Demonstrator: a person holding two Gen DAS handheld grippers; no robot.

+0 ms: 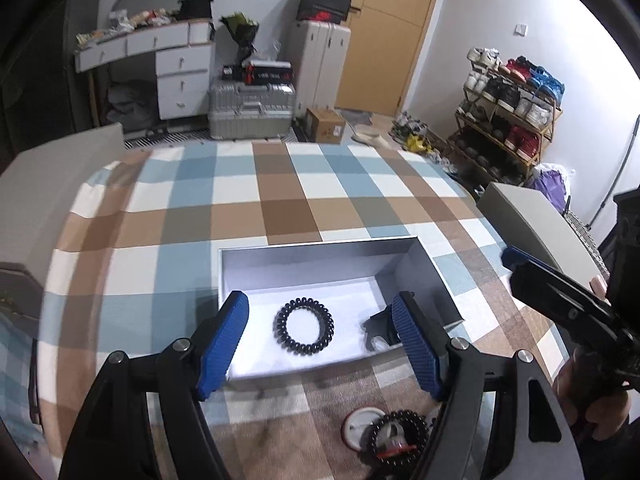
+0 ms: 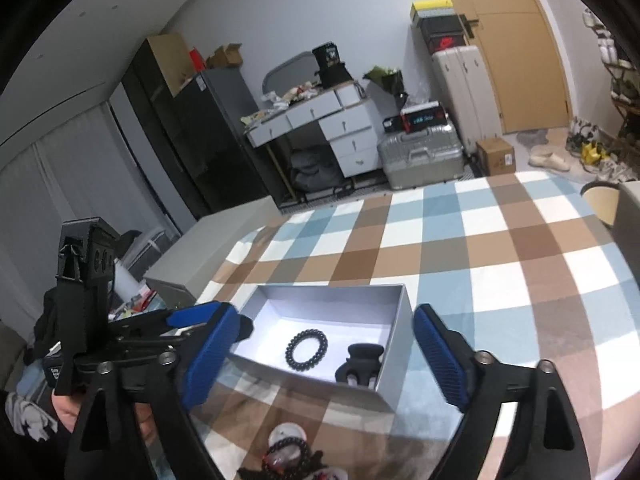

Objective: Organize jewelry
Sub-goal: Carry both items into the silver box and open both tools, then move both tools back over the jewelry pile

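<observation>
A white open box [image 1: 320, 248] sits on the checked tablecloth. Inside it lie a black spiral hair tie [image 1: 304, 326] and a black claw clip [image 1: 380, 324], which also show in the right wrist view as the hair tie [image 2: 306, 350] and the claw clip [image 2: 360, 362]. My left gripper [image 1: 320, 304] hangs open above the box's near side, with nothing between its blue pads. My right gripper [image 2: 326, 314] is wide open over the box [image 2: 332, 290] and holds nothing. A black bead bracelet [image 1: 398, 436] lies on a small pile in front of the box.
A round white disc [image 1: 360, 424] and red-and-black pieces sit with the bracelet near the front edge. A grey box lid [image 1: 532, 220] lies at the table's right side, and another grey panel [image 2: 208, 248] at the left. Suitcases, a desk and shoe racks stand beyond the table.
</observation>
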